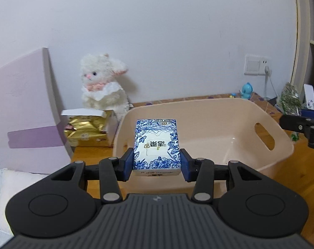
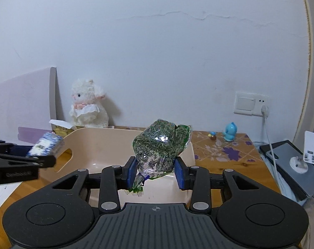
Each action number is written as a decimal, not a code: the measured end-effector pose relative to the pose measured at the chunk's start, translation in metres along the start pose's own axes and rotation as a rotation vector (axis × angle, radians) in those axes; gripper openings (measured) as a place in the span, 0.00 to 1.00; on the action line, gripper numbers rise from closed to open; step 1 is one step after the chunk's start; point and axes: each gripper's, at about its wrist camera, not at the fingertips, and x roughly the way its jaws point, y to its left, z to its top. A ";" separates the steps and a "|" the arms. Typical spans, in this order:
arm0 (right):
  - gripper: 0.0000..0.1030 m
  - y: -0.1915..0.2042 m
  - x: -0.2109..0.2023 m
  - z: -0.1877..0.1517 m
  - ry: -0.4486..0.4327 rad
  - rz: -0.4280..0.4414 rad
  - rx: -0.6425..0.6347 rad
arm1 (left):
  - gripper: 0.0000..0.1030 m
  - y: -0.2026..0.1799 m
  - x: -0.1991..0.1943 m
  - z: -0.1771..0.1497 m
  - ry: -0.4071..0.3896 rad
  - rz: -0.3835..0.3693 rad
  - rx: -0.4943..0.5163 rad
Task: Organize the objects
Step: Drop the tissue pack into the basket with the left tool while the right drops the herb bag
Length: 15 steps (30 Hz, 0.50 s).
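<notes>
My left gripper [image 1: 157, 164] is shut on a blue-and-white floral tissue pack [image 1: 157, 145], held over the near left part of a beige plastic bin [image 1: 235, 112]. The bin looks empty inside. My right gripper [image 2: 154, 171] is shut on a clear bag of green seeds [image 2: 159, 145], held above the bin's [image 2: 90, 137] near right side. The seed bag [image 1: 289, 97] also shows at the right edge of the left wrist view, and the tissue pack [image 2: 45, 147] at the left of the right wrist view, blurred.
A white plush lamb [image 1: 104, 83] sits by the wall behind an open box holding a gold packet [image 1: 86, 130]. A lilac board [image 1: 21, 108] leans at left. A blue toy figure [image 2: 230, 131], a wall socket with cable [image 2: 251, 103] and a grey device [image 2: 292, 161] are at right.
</notes>
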 end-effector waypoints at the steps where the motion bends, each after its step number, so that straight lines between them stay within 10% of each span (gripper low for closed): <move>1: 0.35 0.000 0.009 0.002 0.011 0.002 -0.001 | 0.47 -0.002 0.008 0.000 0.014 0.000 0.005; 15: 0.36 0.009 0.082 -0.014 0.211 0.010 -0.080 | 0.47 -0.009 0.086 -0.009 0.231 -0.023 0.001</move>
